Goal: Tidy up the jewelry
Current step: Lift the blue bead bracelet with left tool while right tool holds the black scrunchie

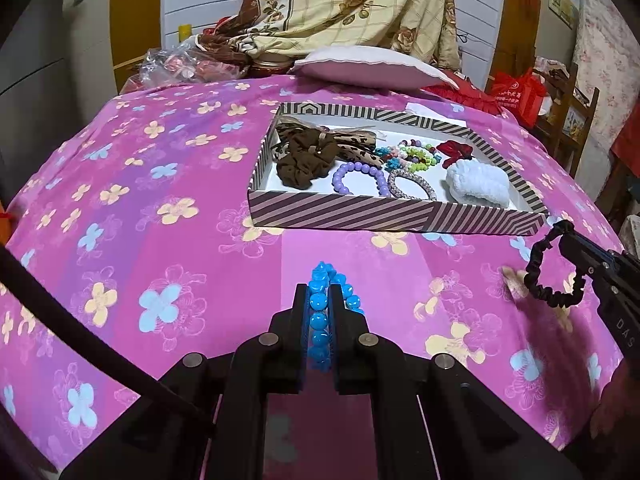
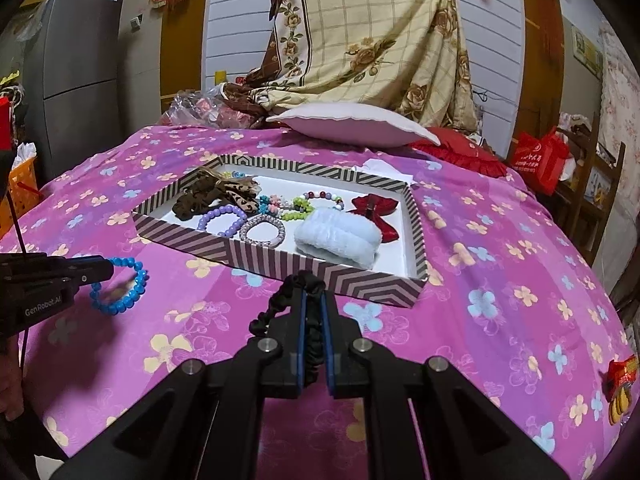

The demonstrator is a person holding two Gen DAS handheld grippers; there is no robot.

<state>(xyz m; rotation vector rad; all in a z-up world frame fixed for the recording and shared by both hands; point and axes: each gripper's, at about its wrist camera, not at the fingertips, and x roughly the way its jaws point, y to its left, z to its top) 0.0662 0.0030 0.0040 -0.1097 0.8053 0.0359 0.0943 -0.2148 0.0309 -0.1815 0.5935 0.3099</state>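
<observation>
A striped shallow box (image 1: 396, 220) (image 2: 280, 264) lies on the pink flowered bedspread. It holds a brown scrunchie (image 1: 304, 160), a purple bead bracelet (image 1: 360, 178), a sparkly bracelet (image 2: 262, 232), a light blue fluffy scrunchie (image 2: 336, 240), a red bow (image 2: 376, 212) and coloured bead bracelets (image 1: 412, 154). My left gripper (image 1: 320, 292) is shut on a blue bead bracelet (image 1: 319, 320) (image 2: 120, 292), held just above the bedspread in front of the box. My right gripper (image 2: 313, 296) is shut on a thin black hair tie (image 2: 288, 300) (image 1: 548, 272), near the box's front edge.
A white pillow (image 2: 352, 126) and a draped floral cloth (image 2: 380, 40) lie behind the box. A red cushion (image 2: 460, 152) and red bag (image 2: 540, 160) sit at the right. A grey fridge (image 2: 76, 60) stands at the left. A black cable (image 1: 80, 320) crosses the left wrist view.
</observation>
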